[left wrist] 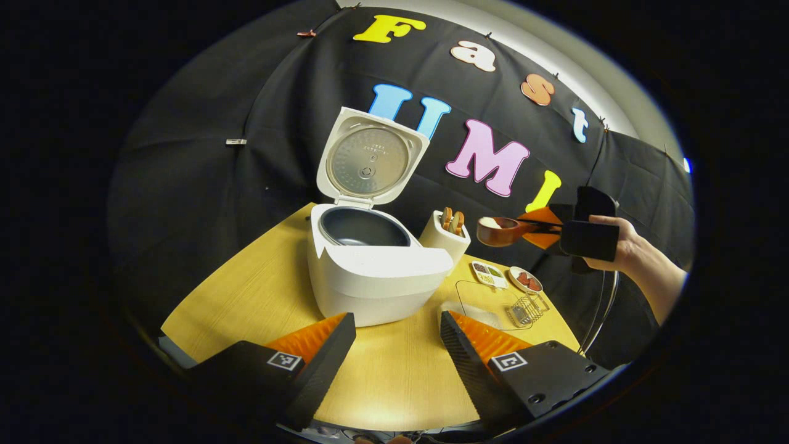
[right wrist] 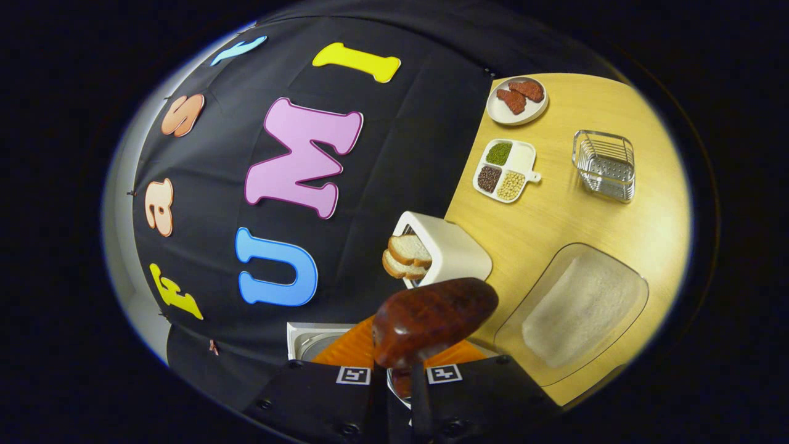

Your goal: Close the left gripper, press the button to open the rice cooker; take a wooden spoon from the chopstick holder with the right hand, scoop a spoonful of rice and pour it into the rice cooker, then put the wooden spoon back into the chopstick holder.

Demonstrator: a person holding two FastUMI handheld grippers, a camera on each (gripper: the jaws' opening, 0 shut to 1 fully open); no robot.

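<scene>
Nearest me, the left gripper (left wrist: pixel 394 345) hangs low over the tabletop (left wrist: pixel 394 376) with its fingers spread wide and nothing between them, parked out of the way, I'd say, since the cooker (left wrist: pixel 370 271) already stands open just beyond it, lid (left wrist: pixel 370 157) tipped up and back so the dark pot is free to take rice. To the right, a hand (left wrist: pixel 622 246) carries the right gripper (left wrist: pixel 545 227), which pinches the handle of one wooden spoon (left wrist: pixel 502 231); its bowl is kept level with a little white rice in it, presumably so nothing spills, and it hovers beside the holder (left wrist: pixel 445 237), short of the pot. Farther off I count one clear rice tray (right wrist: pixel 579 308), one wire basket (right wrist: pixel 604 165), one four-part dish (right wrist: pixel 502 169) and one plate (right wrist: pixel 516 98) with two reddish pieces.
</scene>
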